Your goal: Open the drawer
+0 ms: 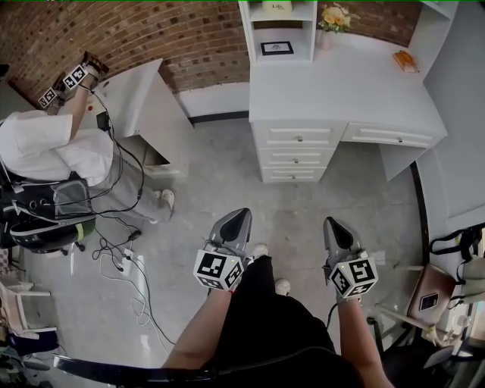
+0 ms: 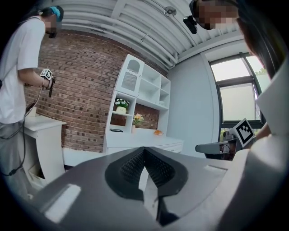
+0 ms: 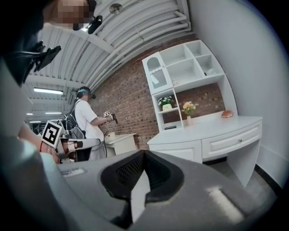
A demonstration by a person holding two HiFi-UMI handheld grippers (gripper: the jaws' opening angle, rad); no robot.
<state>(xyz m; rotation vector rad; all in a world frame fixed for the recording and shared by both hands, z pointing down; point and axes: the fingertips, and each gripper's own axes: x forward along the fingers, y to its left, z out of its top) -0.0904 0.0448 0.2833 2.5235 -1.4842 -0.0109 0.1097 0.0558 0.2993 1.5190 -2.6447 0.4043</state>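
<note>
The white desk [image 1: 341,83] stands ahead against the brick wall. Under its left part sit three stacked drawers [image 1: 295,156] with small knobs. A wider drawer [image 1: 391,137] lies to their right, and all of them look closed. My left gripper [image 1: 241,217] and right gripper [image 1: 334,224] hover over the grey floor, well short of the desk and pointing at it. Both are shut and hold nothing. In the left gripper view the jaws of the left gripper [image 2: 144,150] meet at the tip. The right gripper [image 3: 144,152] faces the wide drawer [image 3: 231,142].
Another person [image 1: 64,148] stands at the left beside a small white table [image 1: 140,98], with cables [image 1: 125,258] on the floor and a black chair [image 1: 45,223] nearby. Flowers [image 1: 333,15], a frame [image 1: 276,48] and an orange thing [image 1: 404,61] sit on the desk. Gear [image 1: 443,292] lies at the right.
</note>
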